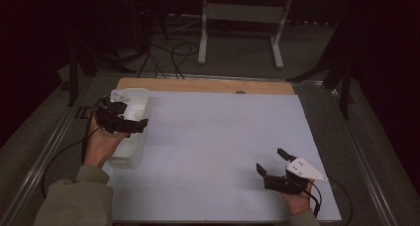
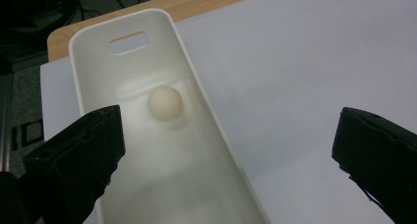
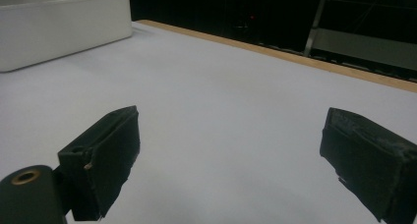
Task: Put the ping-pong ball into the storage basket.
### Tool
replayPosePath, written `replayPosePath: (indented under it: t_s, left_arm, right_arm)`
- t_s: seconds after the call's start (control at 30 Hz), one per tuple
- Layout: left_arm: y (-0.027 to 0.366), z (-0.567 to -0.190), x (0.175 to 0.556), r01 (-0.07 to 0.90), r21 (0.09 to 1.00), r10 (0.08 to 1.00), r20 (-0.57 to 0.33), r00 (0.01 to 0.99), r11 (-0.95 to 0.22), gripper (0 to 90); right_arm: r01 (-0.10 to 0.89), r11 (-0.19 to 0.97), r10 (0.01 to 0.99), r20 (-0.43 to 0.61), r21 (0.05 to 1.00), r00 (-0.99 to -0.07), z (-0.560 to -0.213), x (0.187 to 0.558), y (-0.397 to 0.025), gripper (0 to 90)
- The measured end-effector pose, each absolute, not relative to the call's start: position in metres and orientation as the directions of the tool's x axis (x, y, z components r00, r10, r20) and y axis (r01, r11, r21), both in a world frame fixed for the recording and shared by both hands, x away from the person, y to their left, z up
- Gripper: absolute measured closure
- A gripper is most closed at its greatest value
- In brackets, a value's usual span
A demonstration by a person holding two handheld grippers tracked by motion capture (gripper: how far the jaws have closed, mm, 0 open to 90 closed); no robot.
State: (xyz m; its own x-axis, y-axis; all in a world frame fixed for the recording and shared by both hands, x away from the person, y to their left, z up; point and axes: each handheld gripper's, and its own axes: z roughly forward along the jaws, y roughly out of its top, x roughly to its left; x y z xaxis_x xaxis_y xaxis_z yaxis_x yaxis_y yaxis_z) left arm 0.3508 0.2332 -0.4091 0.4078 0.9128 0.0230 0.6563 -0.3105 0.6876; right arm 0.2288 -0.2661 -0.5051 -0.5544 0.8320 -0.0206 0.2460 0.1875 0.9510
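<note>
One white bin (image 2: 93, 71) lies under the left tongs (image 2: 228, 150), one pale ball (image 2: 164, 102) inside it; two tongs in all.

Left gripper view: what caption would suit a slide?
Open left gripper poised over a white bin holding one pale ball.

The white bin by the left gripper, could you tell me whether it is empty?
Not empty: the white bin holds one pale ball on its floor, beyond the open left gripper.

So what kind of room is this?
Probably a lab or recording workshop: a dark room, cables on the floor, a table covered in white, and a person's hand-held gripper beside a white bin.
</note>
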Motion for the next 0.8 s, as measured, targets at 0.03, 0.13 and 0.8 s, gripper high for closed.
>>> replayPosePath:
  t_s: [0.03,0.13,0.8]
  left_arm:
    - [0.2330,-0.4088,0.3508,0.654,0.689,0.911,0.022,0.412,-0.312,0.0]
    - [0.2317,-0.4084,0.3507,0.650,0.691,0.909,0.023,0.415,-0.315,0.0]
    - [0.2240,-0.4046,0.3476,0.622,0.709,0.894,0.026,0.448,-0.333,0.0]
  right_arm:
    - [0.246,0.188,0.832,-0.021,0.951,-0.554,-0.5051,0.2288,-0.2663,7.8]
    - [0.246,0.188,0.833,-0.022,0.951,-0.553,-0.5049,0.2288,-0.2665,7.8]
    - [0.243,0.190,0.831,-0.024,0.951,-0.555,-0.5046,0.2285,-0.2664,7.9]
